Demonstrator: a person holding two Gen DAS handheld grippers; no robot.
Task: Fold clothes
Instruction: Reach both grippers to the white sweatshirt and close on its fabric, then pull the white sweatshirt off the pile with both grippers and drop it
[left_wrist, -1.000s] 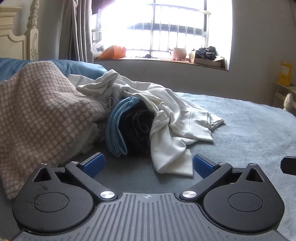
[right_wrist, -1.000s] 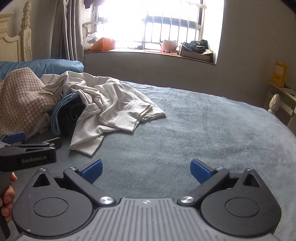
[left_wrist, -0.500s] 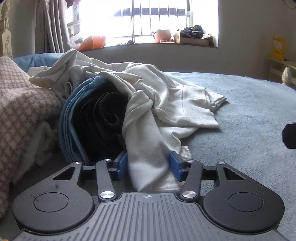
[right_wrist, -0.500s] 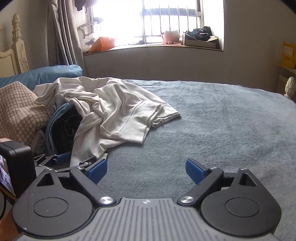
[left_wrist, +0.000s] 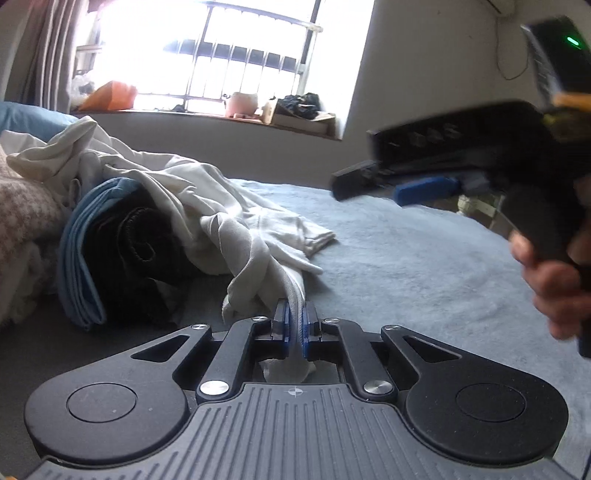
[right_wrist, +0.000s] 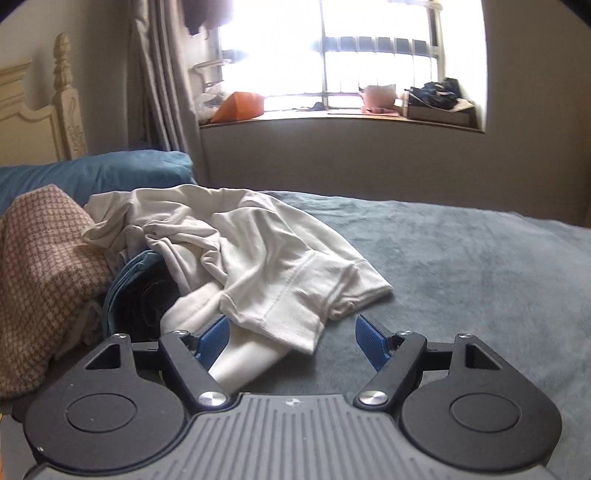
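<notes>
While L gripper (left_wrist: 294, 322) pinches the white shirt (left_wrist: 207, 206), R gripper (right_wrist: 293, 336) fingers (right_wrist: 370, 341) sit spread.

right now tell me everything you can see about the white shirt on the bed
The white shirt is a cream, soft-looking knit garment, crumpled and unfolded on the grey-blue bed cover. A ribbed hem band and a short sleeve spread toward the right. It drapes over a blue folded garment and dark rolled cloth, beside a checked blanket. The left gripper is shut on a bunched end of it; the right gripper is open around its lower edge.
</notes>
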